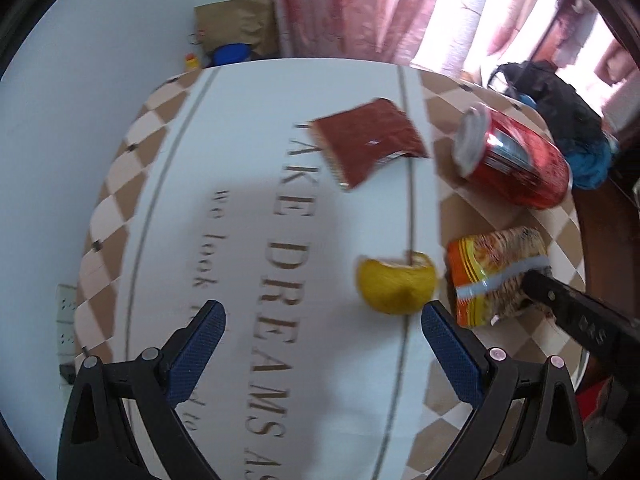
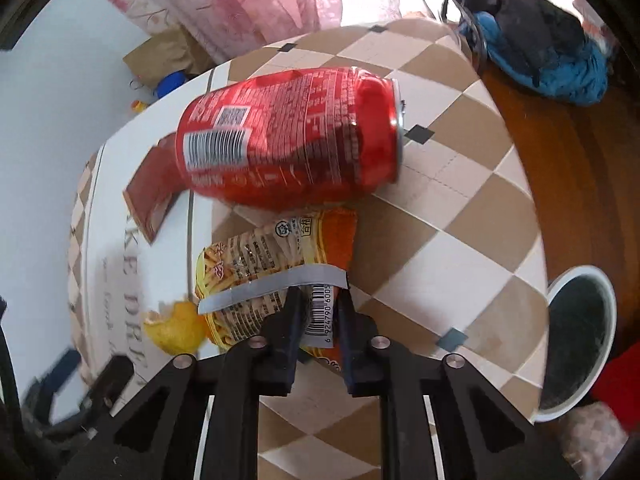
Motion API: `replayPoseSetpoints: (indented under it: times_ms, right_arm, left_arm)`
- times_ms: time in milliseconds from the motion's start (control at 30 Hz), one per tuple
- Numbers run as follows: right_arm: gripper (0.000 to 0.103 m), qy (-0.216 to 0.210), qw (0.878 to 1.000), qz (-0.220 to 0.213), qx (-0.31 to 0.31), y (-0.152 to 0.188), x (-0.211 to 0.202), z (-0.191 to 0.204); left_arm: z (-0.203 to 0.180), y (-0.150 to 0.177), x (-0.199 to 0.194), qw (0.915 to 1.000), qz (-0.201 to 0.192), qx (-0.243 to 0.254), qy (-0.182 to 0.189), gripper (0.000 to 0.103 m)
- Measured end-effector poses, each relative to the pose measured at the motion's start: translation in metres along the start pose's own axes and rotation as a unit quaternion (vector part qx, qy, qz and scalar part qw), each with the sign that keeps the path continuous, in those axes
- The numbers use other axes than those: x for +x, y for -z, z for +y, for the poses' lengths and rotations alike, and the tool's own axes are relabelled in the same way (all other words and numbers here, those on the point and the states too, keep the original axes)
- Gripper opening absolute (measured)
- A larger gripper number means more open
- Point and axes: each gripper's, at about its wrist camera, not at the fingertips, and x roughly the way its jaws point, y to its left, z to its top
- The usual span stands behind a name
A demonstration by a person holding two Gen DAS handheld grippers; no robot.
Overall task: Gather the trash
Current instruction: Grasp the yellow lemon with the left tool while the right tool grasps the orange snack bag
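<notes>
An orange and yellow snack wrapper (image 2: pixel 276 268) lies on the table, and my right gripper (image 2: pixel 318 300) is shut on its near edge; it also shows in the left wrist view (image 1: pixel 494 276). A red can (image 2: pixel 292 148) lies on its side just beyond it, also seen from the left (image 1: pixel 516 160). A yellow fruit peel (image 1: pixel 396 284) lies left of the wrapper, also in the right wrist view (image 2: pixel 176 326). A dark red wrapper (image 1: pixel 368 140) lies farther back. My left gripper (image 1: pixel 322 320) is open and empty, low over the table, with the peel just past its right finger.
The table (image 1: pixel 240 184) has a white cloth with brown lettering and a checkered border. A white-rimmed bin (image 2: pixel 580 340) stands below the table's right edge. A black and blue bag (image 2: pixel 536 40) lies at the far right. A paper bag (image 1: pixel 236 24) stands on the floor behind.
</notes>
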Motion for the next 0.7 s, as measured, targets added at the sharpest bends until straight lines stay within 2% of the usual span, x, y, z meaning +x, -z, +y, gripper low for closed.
replayPoseSetpoints:
  times_ms: [200, 233, 300, 333, 400, 433, 533, 700]
  right_arm:
    - [0.013, 0.017, 0.999, -0.018, 0.031, 0.020, -0.022, -0.041]
    - [0.013, 0.017, 0.999, -0.018, 0.041, 0.021, -0.022, -0.049]
    - [0.013, 0.015, 0.998, -0.014, 0.057, 0.024, -0.022, -0.061]
    - [0.013, 0.015, 0.998, -0.013, 0.061, 0.024, -0.022, -0.065]
    - [0.013, 0.017, 0.998, -0.013, 0.062, 0.022, -0.022, -0.069]
    - [0.014, 0.018, 0.998, -0.014, 0.061, 0.022, -0.023, -0.069]
    - [0.013, 0.019, 0.998, -0.016, 0.058, 0.019, -0.021, -0.064]
    - [0.013, 0.007, 0.998, -0.021, 0.050, 0.023, -0.028, -0.058]
  left_arm:
    - [-0.023, -0.007, 0.017, 0.9994, 0.009, 0.005, 0.034, 0.097]
    - [-0.028, -0.009, 0.019, 0.9993, 0.008, 0.007, 0.036, 0.085]
    - [-0.036, -0.012, 0.024, 0.9993, 0.012, 0.016, 0.032, 0.068]
    - [-0.039, -0.013, 0.026, 0.9993, 0.013, 0.018, 0.031, 0.054]
    - [-0.043, -0.014, 0.028, 0.9992, 0.009, 0.024, 0.030, 0.043]
    - [-0.044, -0.014, 0.027, 0.9992, 0.006, 0.026, 0.029, 0.031]
    - [-0.045, -0.011, 0.023, 0.9992, 0.000, 0.032, 0.025, 0.025]
    - [-0.039, -0.002, 0.004, 0.9991, -0.021, 0.034, 0.017, 0.023]
